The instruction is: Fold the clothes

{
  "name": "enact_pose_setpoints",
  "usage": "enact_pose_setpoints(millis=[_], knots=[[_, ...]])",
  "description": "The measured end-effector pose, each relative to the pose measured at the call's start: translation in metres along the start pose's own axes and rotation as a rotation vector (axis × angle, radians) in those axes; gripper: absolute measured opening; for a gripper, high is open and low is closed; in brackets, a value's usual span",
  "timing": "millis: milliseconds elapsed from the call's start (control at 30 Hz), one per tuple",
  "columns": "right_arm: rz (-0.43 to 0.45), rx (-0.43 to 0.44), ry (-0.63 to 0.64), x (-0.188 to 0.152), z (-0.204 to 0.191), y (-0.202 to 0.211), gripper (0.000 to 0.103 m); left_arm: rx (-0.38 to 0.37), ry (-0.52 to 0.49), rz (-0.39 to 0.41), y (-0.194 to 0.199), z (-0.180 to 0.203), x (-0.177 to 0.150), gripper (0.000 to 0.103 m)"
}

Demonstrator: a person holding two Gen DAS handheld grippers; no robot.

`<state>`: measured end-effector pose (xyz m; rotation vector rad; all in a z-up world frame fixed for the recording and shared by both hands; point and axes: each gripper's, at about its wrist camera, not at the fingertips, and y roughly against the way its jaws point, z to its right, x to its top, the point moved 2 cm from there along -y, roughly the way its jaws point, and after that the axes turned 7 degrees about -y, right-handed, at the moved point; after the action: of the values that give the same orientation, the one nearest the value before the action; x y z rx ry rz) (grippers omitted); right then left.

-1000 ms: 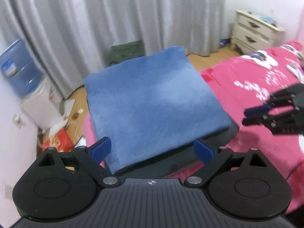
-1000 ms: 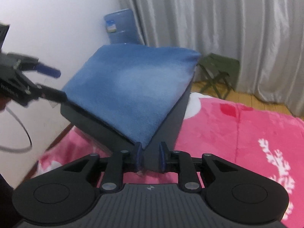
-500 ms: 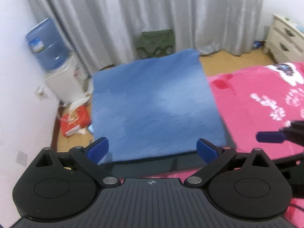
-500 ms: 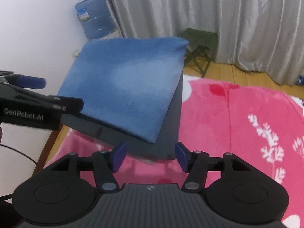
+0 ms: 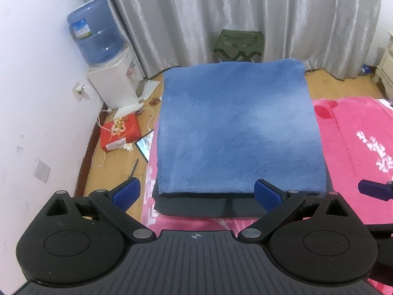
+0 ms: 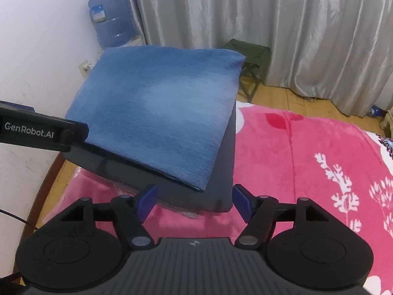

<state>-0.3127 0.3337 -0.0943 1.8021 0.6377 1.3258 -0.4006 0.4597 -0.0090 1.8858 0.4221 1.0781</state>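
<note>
R tongs (image 6: pixel 195 202) have just been opening: a sec ago they were pinched nearly shut at the near corner of the folded blue garment (image 6: pixel 157 120); now the jaws stand wide w/ nothing between them, corner let go and lying flat. L tongs (image 5: pixel 196 194) also spread wide, empty, hovering just short of the garment's near edge; both have pulled back a bit vs. before. Reads as the fold being finished & released — garment is a neat square, edges roughly lined up. Prob. next: another fold or done, can't say which.

Garment sits on a dark grey pad (image 5: pixel 203 205), slightly bigger than it, which lies on the bed's pink floral blanket (image 6: pixel 307 162) at the corner nearest the wall.

Room: grey curtains (image 5: pixel 221 14) behind, green folding stool (image 5: pixel 237 43), water dispenser w/ blue bottle (image 5: pixel 94 40) by the white wall, red box (image 5: pixel 119 132) + cable & bits on the wood floor, cream nightstand at far R edge.
</note>
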Motion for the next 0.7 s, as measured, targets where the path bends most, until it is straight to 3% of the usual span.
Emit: enact_pose_setpoints(millis=[700], knots=[[0.008,-0.057,-0.005,0.0033,-0.0031,0.0019,0.074,0.029,0.019,-0.016,-0.0023,-0.0069,0.0004,0.100]])
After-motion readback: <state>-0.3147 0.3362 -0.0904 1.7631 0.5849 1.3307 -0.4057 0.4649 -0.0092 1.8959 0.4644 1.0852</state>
